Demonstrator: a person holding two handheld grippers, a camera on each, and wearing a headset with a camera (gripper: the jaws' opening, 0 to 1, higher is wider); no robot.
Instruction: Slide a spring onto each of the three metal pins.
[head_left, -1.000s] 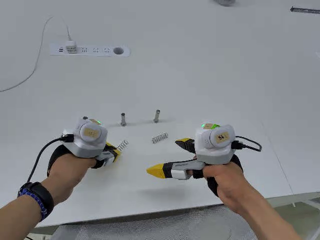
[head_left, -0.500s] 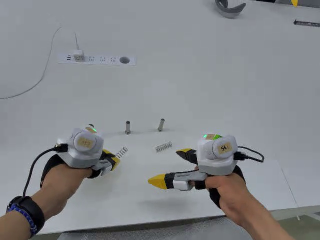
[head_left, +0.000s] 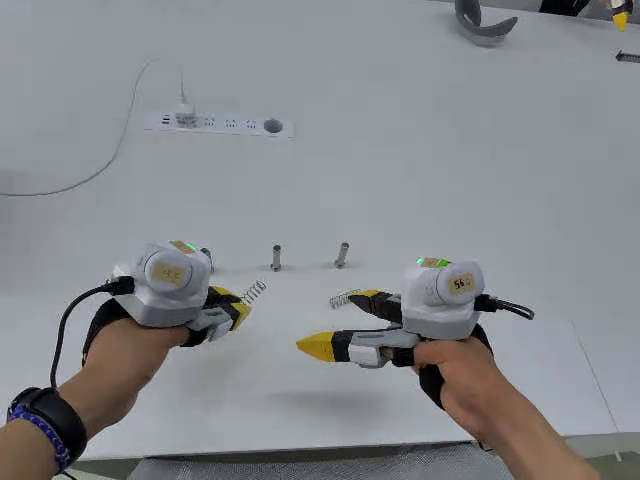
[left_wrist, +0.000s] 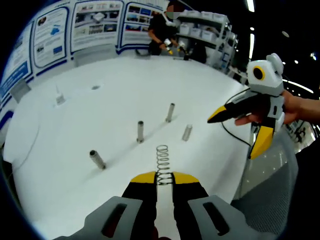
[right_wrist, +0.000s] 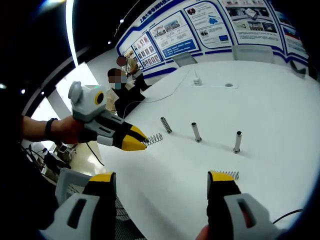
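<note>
Spring (left_wrist: 162, 159) is gripped by one end in the closed left claw (left_wrist: 161, 177), with its coil pointing toward the row of pins. Ahead of it a near pin (left_wrist: 97, 159), a middle pin (left_wrist: 140, 131) and a far pin (left_wrist: 170, 112) stand on the tabletop (head_left: 420, 180). Right claw (right_wrist: 161, 179) is spread wide, holding nothing, above the tabletop. Second spring (head_left: 343, 298) lies flat just beside the right claw's farther jaw tip, near the far pin.
</note>
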